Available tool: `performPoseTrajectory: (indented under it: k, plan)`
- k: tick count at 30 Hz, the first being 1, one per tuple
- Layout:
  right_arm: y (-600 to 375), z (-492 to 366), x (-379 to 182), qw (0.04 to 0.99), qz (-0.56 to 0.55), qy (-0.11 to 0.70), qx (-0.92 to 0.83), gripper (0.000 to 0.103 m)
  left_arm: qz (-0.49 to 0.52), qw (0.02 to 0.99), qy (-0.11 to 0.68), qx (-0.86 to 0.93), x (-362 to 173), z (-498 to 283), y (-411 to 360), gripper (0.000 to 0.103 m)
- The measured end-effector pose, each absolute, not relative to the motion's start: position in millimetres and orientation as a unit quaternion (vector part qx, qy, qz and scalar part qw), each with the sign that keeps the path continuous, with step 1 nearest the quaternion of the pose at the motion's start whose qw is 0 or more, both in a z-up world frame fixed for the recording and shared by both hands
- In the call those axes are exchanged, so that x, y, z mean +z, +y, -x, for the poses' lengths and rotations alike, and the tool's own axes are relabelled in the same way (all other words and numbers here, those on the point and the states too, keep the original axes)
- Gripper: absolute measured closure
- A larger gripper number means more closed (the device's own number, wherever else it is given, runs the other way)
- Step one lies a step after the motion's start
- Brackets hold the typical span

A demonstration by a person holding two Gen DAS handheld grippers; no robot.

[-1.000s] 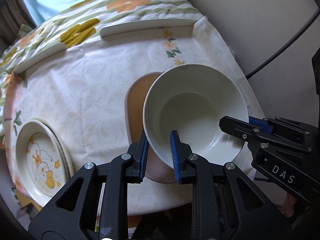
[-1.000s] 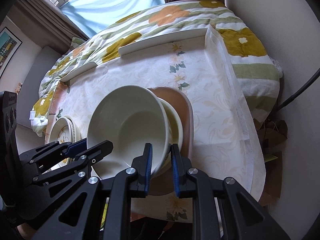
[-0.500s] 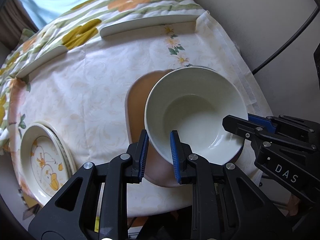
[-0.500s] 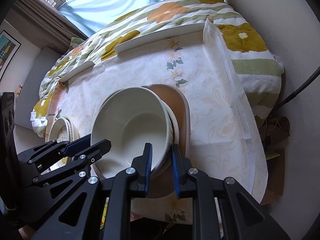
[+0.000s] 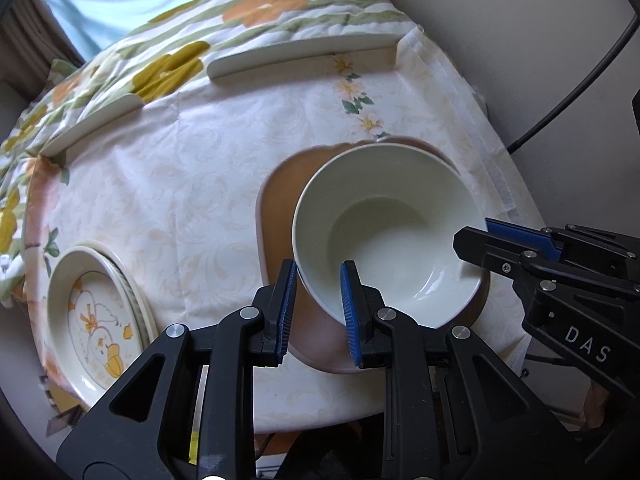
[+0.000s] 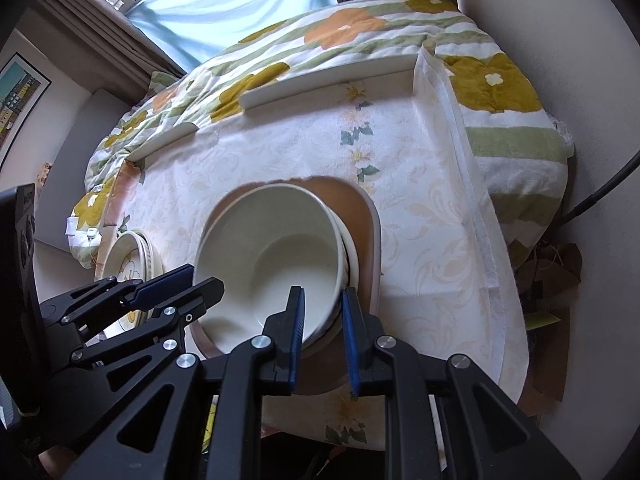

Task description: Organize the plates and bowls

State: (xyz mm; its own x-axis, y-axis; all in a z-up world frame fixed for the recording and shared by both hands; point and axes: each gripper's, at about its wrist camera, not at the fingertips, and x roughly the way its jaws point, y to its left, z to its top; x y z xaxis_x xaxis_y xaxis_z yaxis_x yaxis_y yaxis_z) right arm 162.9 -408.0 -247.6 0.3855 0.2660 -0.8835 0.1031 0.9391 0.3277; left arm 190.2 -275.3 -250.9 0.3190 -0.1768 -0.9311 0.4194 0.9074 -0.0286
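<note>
Left wrist view: left gripper (image 5: 317, 302) pinches the near rim of the cream bowl (image 5: 386, 232), one blue pad outside the wall, one inside.
Right wrist view: right gripper (image 6: 322, 320) pinches the same bowl (image 6: 276, 264) at its near-right rim, one pad inside, one outside.
Reason for the double grip: two pinches on separate parts of the rim probably keep a wide, smooth bowl level and stop it swinging.
Bowl position: over the brown tray (image 5: 280, 216), nested on or just above a second cream bowl (image 6: 352, 254) whose rim shows at the right edge; whether the two touch cannot be told.
Bowl relative to tongs: its basin lies ahead of both pairs of tips, the two tools approaching from the near side, well apart along the rim.
Judged step: stacking bowl on bowl, so that like pieces share one pile on the tray.
Duck plate (image 5: 94, 320): lies on a plate stack at the left table edge, well apart from the bowls, likely the pile for plates.
Tablecloth (image 5: 180, 184): bare between the two piles.
</note>
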Motion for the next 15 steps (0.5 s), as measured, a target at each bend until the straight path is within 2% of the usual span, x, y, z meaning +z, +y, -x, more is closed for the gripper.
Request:
performPoseTrajectory:
  k: [2,5,6,7,8,9,10,15]
  plan:
    - [-409.9,-161.1,-239.6,0.821,-0.167,0.543,0.053,0.086,-0.103,0.814,0.54,-0.189,-237.9,-188.9,-272.2,0.084]
    - [-413.0,-156.1,-219.3,0.838,-0.161,0.518,0.067,0.084,-0.087,0.84,0.497,-0.199,-207.3,-184.4,-263.3,0.077]
    - [-413.8,-154.0,-211.9,0.844,-0.153,0.51,0.067,0.071,-0.085,0.849,0.482,-0.199,-198.1,-182.8,-260.5,0.061]
    - [-415.0,-151.1,-203.9,0.85,-0.144,0.502,0.068,0.06,-0.084,0.858,0.467,-0.198,-189.1,-181.1,-257.6,0.028]
    - [-416.6,-148.6,-197.6,0.856,-0.139,0.494,0.068,0.039,-0.086,0.869,0.449,-0.189,-180.1,-178.8,-254.1,0.019]
    - [-419.8,-143.6,-189.0,0.864,-0.135,0.481,0.064,0.027,-0.088,0.882,0.425,-0.181,-170.3,-176.0,-249.1,0.007]
    - [-422.4,-140.1,-184.0,0.868,-0.132,0.475,0.064,0.023,-0.089,0.889,0.41,-0.184,-163.4,-173.3,-245.3,0.001]
    - [-433.8,-130.4,-172.4,0.858,-0.081,0.505,0.046,0.022,-0.14,0.882,0.411,-0.185,-159.2,-167.4,-233.5,0.0]
